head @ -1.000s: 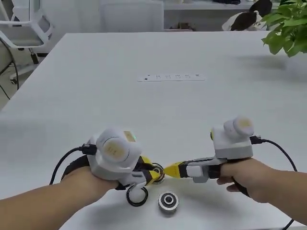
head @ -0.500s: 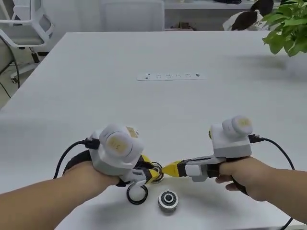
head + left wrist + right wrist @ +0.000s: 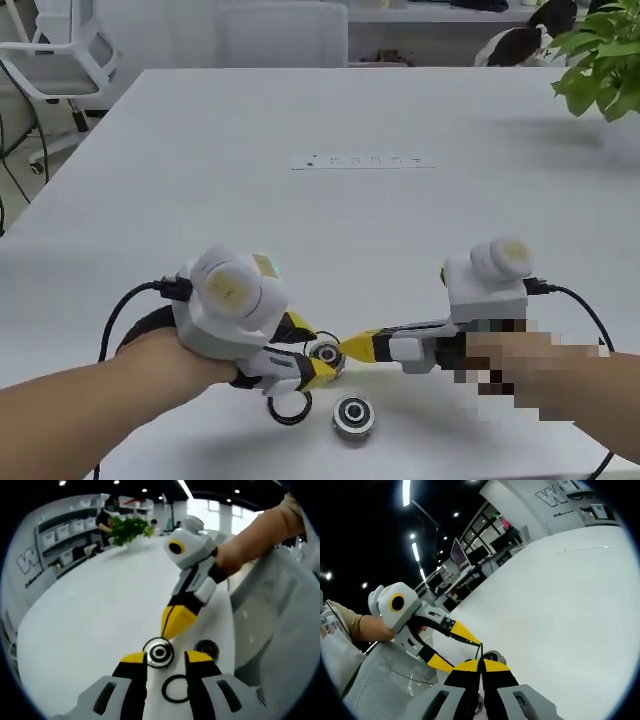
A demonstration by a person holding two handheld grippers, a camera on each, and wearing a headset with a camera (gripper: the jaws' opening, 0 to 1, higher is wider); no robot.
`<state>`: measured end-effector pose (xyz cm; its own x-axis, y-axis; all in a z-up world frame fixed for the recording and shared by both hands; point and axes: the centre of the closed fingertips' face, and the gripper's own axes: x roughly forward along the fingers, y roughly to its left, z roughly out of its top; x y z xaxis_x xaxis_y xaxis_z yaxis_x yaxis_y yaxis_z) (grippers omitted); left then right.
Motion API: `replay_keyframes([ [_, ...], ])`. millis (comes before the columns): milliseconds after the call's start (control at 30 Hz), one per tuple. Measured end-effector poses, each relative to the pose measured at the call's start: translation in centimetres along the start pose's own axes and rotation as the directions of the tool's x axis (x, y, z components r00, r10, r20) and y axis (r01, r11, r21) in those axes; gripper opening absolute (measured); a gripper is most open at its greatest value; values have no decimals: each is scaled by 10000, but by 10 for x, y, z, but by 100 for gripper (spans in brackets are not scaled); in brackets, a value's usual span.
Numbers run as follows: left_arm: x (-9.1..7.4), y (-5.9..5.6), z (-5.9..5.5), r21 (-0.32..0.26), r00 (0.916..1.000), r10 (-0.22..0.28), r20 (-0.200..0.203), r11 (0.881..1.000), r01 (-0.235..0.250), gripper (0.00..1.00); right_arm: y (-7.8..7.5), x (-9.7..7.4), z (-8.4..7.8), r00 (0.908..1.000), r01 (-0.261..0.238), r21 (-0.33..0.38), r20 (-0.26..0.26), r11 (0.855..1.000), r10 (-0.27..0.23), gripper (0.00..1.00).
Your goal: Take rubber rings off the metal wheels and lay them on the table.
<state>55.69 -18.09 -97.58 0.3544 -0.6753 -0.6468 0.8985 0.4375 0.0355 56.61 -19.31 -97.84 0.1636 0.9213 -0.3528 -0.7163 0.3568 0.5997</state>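
My left gripper (image 3: 322, 366) (image 3: 166, 656) holds a small metal wheel (image 3: 325, 353) (image 3: 159, 653) between its yellow jaws, just above the near edge of the table. The wheel (image 3: 493, 656) still wears a black rubber ring. My right gripper (image 3: 346, 348) (image 3: 480, 664) comes in from the right with its jaws shut, and its tip meets the wheel's rim. A thin black strand of the rubber ring (image 3: 479, 651) appears pinched there. A loose rubber ring (image 3: 288, 407) (image 3: 176, 689) lies flat on the table. A second wheel (image 3: 352, 415) (image 3: 206, 649) lies beside it.
The white table (image 3: 330, 230) stretches far ahead. A white power strip (image 3: 363, 161) lies at mid-table and a green plant (image 3: 600, 60) stands at the far right. A chair (image 3: 70, 60) stands off the far left corner.
Both grippers stay together at the wheel. My left hand has shifted a little to the left and rolled slightly. The loose ring and second wheel have not moved.
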Motion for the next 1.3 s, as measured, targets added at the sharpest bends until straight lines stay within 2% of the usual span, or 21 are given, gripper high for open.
replay_keyframes([
  [333,-26,2,4,-399,9979,106,633,9992,-81,37,2,-2,6,9997,-56,56,228,10000,55,0],
  [700,-53,0,7,-708,9923,272,1211,9973,-187,47,15,2,11,9985,-451,34,314,9990,450,0],
  [933,-66,-3,0,-852,9905,356,1325,9961,-244,51,28,9,7,9966,-821,44,109,9966,820,0],
  [1300,-83,-1,-19,-1149,9890,709,1296,9918,-561,58,42,24,-11,9900,-1199,134,-733,9927,1206,0],
])
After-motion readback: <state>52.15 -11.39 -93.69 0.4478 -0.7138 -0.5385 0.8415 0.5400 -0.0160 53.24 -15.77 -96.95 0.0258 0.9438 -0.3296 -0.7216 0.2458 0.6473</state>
